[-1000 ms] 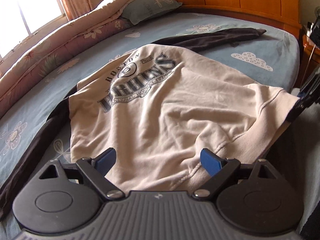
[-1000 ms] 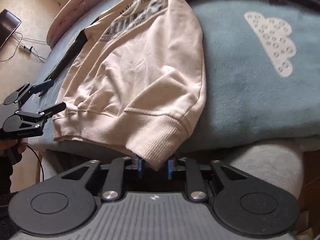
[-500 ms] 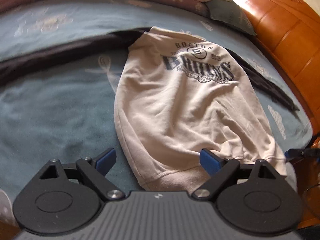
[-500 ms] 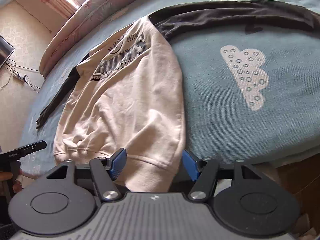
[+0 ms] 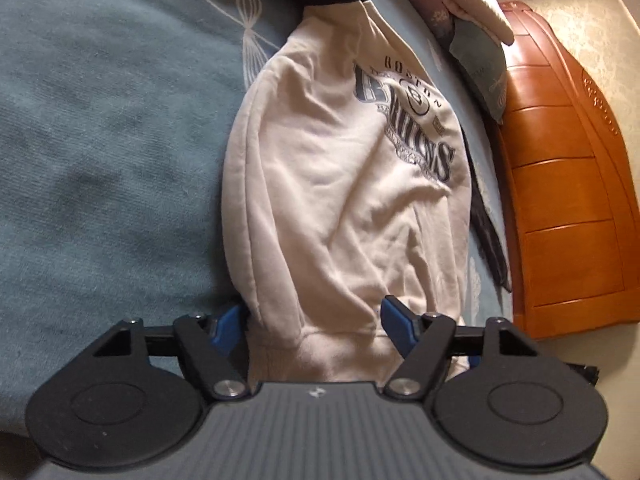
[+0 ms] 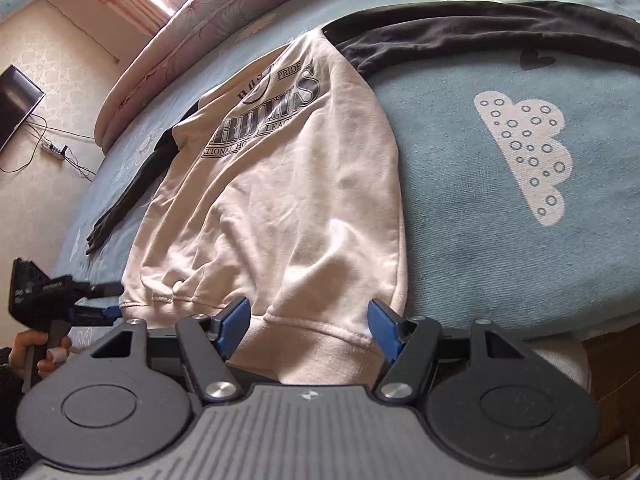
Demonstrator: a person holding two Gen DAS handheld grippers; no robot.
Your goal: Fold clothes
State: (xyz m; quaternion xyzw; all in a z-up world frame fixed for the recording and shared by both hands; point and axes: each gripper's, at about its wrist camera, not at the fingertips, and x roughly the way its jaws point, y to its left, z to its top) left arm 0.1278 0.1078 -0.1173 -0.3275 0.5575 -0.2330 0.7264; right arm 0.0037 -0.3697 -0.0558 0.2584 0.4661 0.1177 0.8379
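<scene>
Blue bed (image 6: 500, 240) filling most of the right wrist frame, its near edge cut off. Cream sweatshirt (image 6: 280, 200) spread mid-frame, hem hidden behind both tools; black sleeves trailing upper right and left. Print partly creased: "BOSTON", "PRIDE", "NATIONAL HOCKEY LEAGUE" legible. Right hand-held gripper (image 6: 308, 320) and left hand-held gripper (image 5: 312, 322) both spread wide, straddling hem, gripping nothing.

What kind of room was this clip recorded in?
Most likely a home bedroom: a bed with a blue patterned bedspread, an orange wooden headboard, and a blue-grey pillow beside a rolled floral quilt.
</scene>
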